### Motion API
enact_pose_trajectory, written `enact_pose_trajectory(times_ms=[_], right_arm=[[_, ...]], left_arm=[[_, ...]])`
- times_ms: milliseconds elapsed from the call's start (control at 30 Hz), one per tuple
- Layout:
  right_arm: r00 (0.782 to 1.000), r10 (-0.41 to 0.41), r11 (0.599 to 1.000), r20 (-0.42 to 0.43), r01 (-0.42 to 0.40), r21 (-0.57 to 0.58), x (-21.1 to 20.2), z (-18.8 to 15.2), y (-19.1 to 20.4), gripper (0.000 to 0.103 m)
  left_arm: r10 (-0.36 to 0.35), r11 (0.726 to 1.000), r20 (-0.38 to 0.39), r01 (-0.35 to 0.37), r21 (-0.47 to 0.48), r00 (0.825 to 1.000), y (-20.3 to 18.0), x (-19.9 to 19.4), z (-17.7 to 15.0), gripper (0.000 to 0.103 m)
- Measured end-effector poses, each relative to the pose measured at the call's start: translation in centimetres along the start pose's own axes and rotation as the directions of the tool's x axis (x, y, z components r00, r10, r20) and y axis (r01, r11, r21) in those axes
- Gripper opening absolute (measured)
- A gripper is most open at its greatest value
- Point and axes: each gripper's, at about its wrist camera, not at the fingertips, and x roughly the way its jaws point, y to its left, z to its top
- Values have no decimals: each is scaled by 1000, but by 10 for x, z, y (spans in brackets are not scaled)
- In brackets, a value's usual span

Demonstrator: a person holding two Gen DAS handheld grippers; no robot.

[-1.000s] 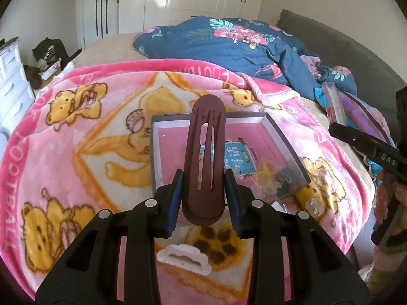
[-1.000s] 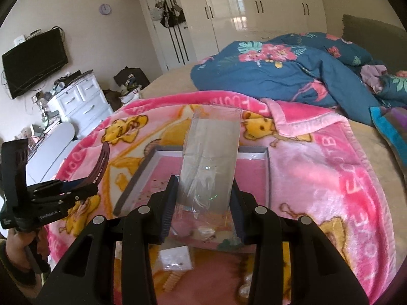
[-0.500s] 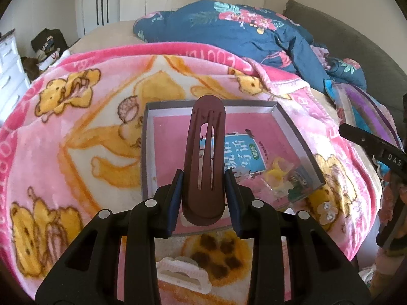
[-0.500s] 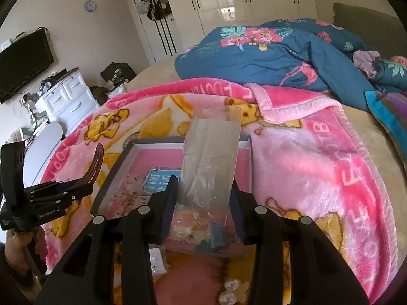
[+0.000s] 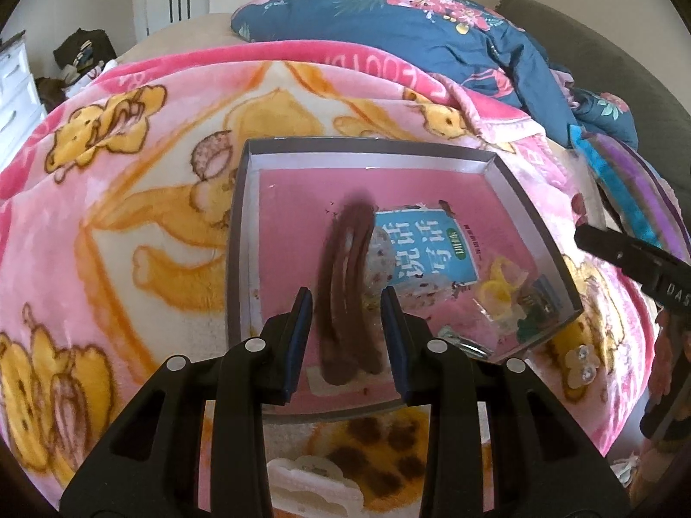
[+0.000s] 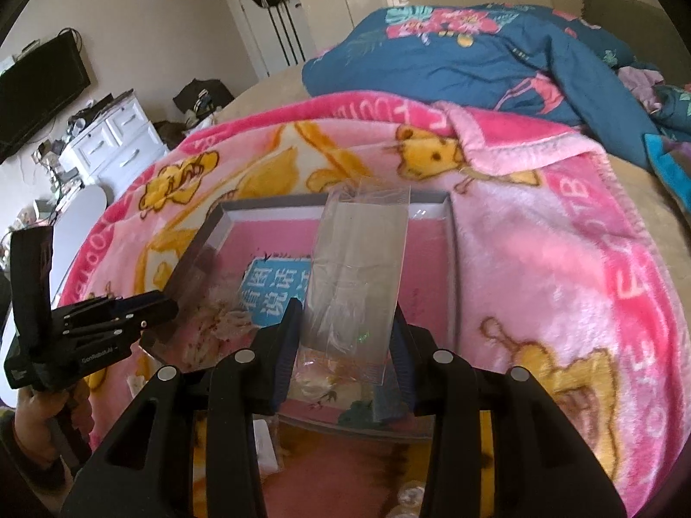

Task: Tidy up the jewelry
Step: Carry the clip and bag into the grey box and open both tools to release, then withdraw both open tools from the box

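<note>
Over the gray-walled box (image 5: 242, 233) on the pink bear blanket (image 5: 129, 198), both grippers hang w/ sth between their fingers.

Left gripper (image 5: 345, 323): jaws parted wider than the brown hair clip (image 5: 347, 285), gaps visible on both sides. Clip is motion-blurred, so can't tell if it's falling or already lying on the pink box floor. Looks like a release, not a hold. Clip's long axis runs away from the camera, rounded near end between the fingertips, far end pointing at the box's back wall, beside the blue printed card (image 5: 423, 246).

Handling, my guess: stiff plastic, light, smooth, prob slippery. Best taken across its narrow width near 1 end. Slotted middle may flex or snap if squeezed hard.

Right gripper (image 6: 345, 345): jaws closed on a clear plastic bag (image 6: 358, 267), pinched at its lower end. Bag stands upright, long axis pointing up and away over the box. Thin, soft, crinkly, near weightless; droops if gripped loosely.

A white claw clip (image 5: 315, 479) lies on the blanket outside the box's near wall.
</note>
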Motion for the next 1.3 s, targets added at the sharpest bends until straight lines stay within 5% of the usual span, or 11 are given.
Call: enact_pose_trajectory(times_ms=[800, 967, 1133, 1300], right_arm=[[994, 37, 999, -100, -39, -14, 40, -14, 35, 38], [998, 43, 999, -56, -43, -1, 22, -14, 39, 58], [999, 34, 999, -20, -34, 23, 2, -14, 39, 77], [1000, 28, 999, 1, -28, 24, -13, -17, 40, 84]], left_arm=[[50, 998, 43, -48, -33, 998, 18, -42, -14, 80], [69, 997, 59, -67, -35, 996, 18, -54, -17, 94], [89, 995, 68, -86, -49, 994, 20, -63, -18, 94], [87, 994, 76, -81, -78, 993, 24, -72, -21, 94]])
